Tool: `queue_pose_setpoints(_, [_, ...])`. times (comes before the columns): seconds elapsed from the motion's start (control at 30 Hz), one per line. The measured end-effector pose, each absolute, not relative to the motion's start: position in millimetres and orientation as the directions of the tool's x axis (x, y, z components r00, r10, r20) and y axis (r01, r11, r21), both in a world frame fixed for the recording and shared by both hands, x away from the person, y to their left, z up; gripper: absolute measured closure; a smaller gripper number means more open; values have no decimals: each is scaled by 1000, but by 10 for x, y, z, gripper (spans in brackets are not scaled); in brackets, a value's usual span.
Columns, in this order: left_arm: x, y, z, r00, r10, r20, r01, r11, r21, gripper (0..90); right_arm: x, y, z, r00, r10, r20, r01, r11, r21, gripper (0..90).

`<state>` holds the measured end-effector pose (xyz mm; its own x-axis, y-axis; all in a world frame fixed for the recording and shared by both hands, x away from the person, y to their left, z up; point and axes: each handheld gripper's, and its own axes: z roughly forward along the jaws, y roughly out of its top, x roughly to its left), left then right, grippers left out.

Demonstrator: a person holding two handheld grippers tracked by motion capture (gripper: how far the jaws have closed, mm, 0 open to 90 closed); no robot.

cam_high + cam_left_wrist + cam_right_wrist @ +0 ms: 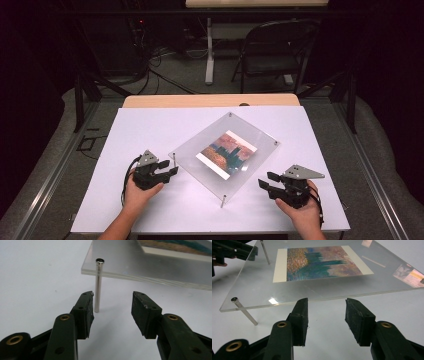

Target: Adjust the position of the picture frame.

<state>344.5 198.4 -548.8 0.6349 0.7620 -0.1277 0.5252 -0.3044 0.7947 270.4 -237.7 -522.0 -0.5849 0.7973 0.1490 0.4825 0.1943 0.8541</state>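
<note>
1. High view: a clear acrylic frame (225,152) stands on thin metal legs in the middle of a white worktop (150,125), turned at an angle, with a colourful art print (226,154) inside it. The left gripper (170,167), held in the person's left hand (139,192), sits just beside the frame's left corner, jaws released. The right gripper (265,180), in the right hand (302,210), points at the frame's near right edge, jaws also apart and empty. A black folding chair (272,50) stands beyond the worktop.

2. Left gripper view: the jaws stand apart, grasping nothing. A metal corner leg (98,287) rises just beside the left jaw's tip, between the jaws and the frame's corner.

3. Right gripper view: the jaws gape just below the frame's near edge, apart from it. The print lies beyond them, and another metal leg (244,311) slants at the left corner.
</note>
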Motion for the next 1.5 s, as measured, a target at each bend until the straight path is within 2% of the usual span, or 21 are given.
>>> queue_pose_setpoints(0.1, [3523,1972,-5524,622,773,-125,533,-301,790,545,2707,-2375,-5228,-584,797,153,484,191,854,531])
queue_pose_setpoints(0.3, [3627,1925,-5550,625,767,-144,533,-285,796,639,2712,-2390,-5234,-583,796,165,492,184,851,531])
queue_pose_setpoints(0.63, [3675,1870,-5612,608,786,-111,532,-300,791,767,2717,-2404,-5243,-578,795,183,505,173,845,531])
queue_pose_setpoints(1.0, [3730,1833,-5658,610,786,-104,540,-317,780,833,2724,-2409,-5253,-580,793,186,507,173,845,531])
queue_pose_setpoints(1.5, [3708,1834,-5584,617,777,-121,550,-316,773,843,2703,-2352,-5263,-598,779,189,501,179,846,534])
